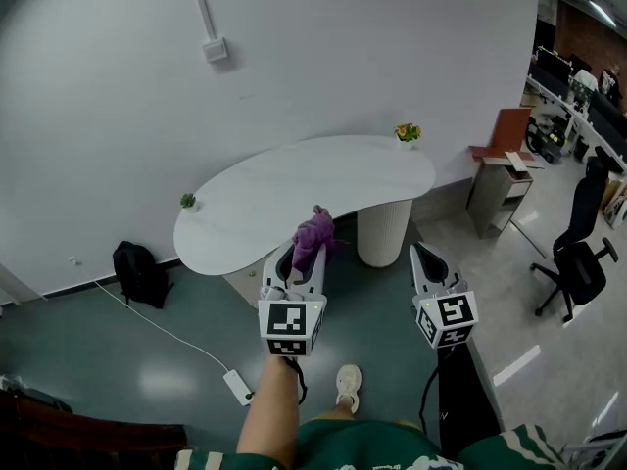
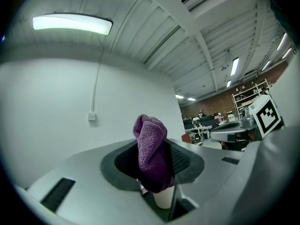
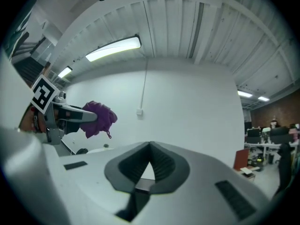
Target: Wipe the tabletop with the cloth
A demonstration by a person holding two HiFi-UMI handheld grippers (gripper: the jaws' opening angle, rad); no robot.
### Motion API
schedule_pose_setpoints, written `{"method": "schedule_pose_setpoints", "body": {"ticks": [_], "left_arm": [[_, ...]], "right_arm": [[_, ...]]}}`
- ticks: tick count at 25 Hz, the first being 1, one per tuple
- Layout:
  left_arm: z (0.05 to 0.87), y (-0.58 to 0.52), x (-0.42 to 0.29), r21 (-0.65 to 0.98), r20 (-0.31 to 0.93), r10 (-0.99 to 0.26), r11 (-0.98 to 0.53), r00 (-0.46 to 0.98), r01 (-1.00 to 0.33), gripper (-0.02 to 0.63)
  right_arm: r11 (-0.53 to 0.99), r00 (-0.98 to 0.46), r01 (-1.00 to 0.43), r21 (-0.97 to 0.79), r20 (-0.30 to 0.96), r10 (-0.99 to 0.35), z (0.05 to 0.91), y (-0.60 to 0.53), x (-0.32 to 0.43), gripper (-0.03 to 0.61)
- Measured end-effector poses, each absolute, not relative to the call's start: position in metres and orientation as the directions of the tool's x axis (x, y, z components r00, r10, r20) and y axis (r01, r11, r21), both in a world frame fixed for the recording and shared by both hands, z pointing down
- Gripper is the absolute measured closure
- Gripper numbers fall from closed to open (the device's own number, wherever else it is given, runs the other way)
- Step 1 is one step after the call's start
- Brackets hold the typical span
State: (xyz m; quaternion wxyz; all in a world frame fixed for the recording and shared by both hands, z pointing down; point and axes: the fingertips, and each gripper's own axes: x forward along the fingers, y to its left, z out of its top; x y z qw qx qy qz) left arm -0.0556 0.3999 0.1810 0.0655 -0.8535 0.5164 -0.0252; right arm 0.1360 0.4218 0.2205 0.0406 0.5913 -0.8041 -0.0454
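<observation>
White tabletop's (image 1: pixel 294 189) whole curved outline shows from the head view alone.
Left gripper (image 2: pixel 153 149) fingers pinch a bunched purple cloth (image 2: pixel 149 134); right gripper (image 3: pixel 149 147) fingers meet, empty.

I'm in an open-plan office. Rows of desks with monitors (image 1: pixel 573 91) run along the right, black swivel chairs (image 1: pixel 580 262) stand beside them, and a low cabinet (image 1: pixel 498 196) sits near the white curved tabletop (image 1: pixel 294 189). Strip lights (image 2: pixel 72 24) hang overhead, and shelving (image 2: pixel 251 93) stands at the far end.

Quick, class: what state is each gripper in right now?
Left gripper: shut on the cloth.
Right gripper: jaws shut, nothing between them.
</observation>
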Motion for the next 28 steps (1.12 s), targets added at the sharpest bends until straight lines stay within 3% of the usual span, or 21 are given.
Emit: {"method": "schedule_pose_setpoints", "body": {"ticks": [12,28], "left_arm": [[0.181,0.234,-0.070,-0.113,-0.021,-0.865,-0.497,0.502,-0.860,0.476],[0.182,0.141,-0.048,-0.056,-0.044,-0.831,-0.553,0.555,-0.832,0.479]], "right_arm": [[0.257,-0.252,-0.952,0.165,0.051,-0.966,0.221,0.268,0.123,0.575],[0.264,-0.248,-0.936,0.231,0.096,-0.964,0.237,0.163,0.147,0.575]]}}
